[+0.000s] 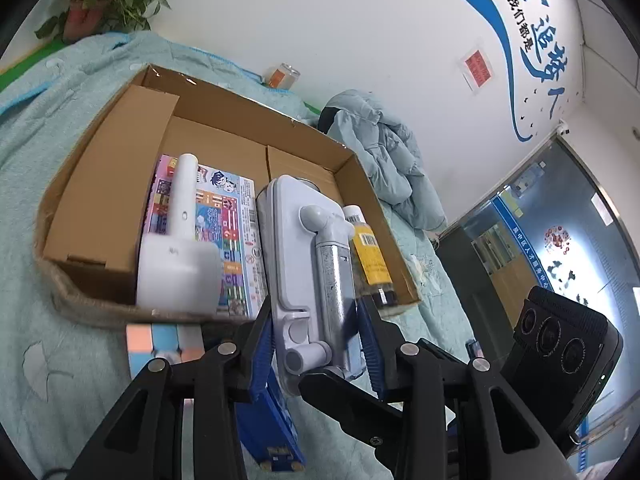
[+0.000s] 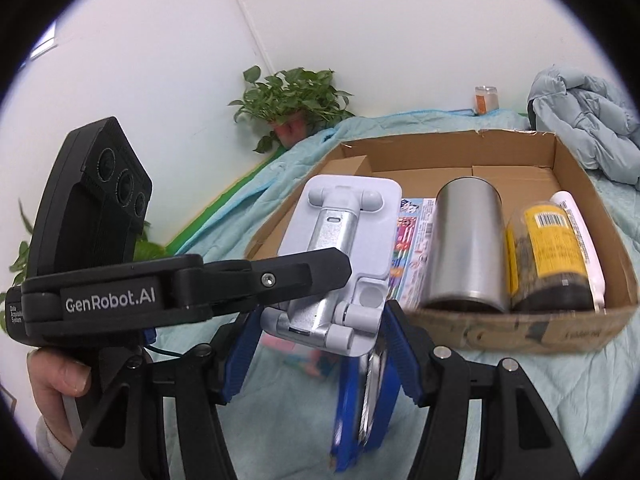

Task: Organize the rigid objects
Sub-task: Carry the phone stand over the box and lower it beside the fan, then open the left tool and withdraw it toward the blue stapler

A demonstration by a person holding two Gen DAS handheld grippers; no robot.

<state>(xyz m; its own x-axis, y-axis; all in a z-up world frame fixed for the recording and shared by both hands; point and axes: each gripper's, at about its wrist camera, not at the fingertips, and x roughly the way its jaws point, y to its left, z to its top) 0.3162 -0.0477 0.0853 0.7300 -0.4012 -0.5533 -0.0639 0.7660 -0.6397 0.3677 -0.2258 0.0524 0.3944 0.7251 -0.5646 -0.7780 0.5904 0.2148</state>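
A white and silver folding phone stand [image 1: 308,264] hangs above the near edge of the cardboard box [image 1: 240,92]. My left gripper [image 1: 316,314] is shut on its lower end, blue pads against both sides. In the right wrist view the same phone stand [image 2: 340,240] sits between the blue pads of my right gripper [image 2: 320,318], which is shut on its hinge end. One black finger [image 2: 280,276] of the left gripper crosses over the stand from the left. In the box lie a steel tumbler [image 2: 464,248], a yellow-labelled bottle [image 2: 548,252], a colourful game box [image 1: 232,236] and a white handheld device [image 1: 176,256].
A pastel puzzle cube [image 1: 160,344] lies on the teal blanket [image 1: 60,360] just before the box. A blue flat pack [image 2: 360,408] shows under the stand. A light blue jacket [image 2: 592,120], a small jar [image 2: 486,98] and a potted plant [image 2: 292,100] stand behind the box.
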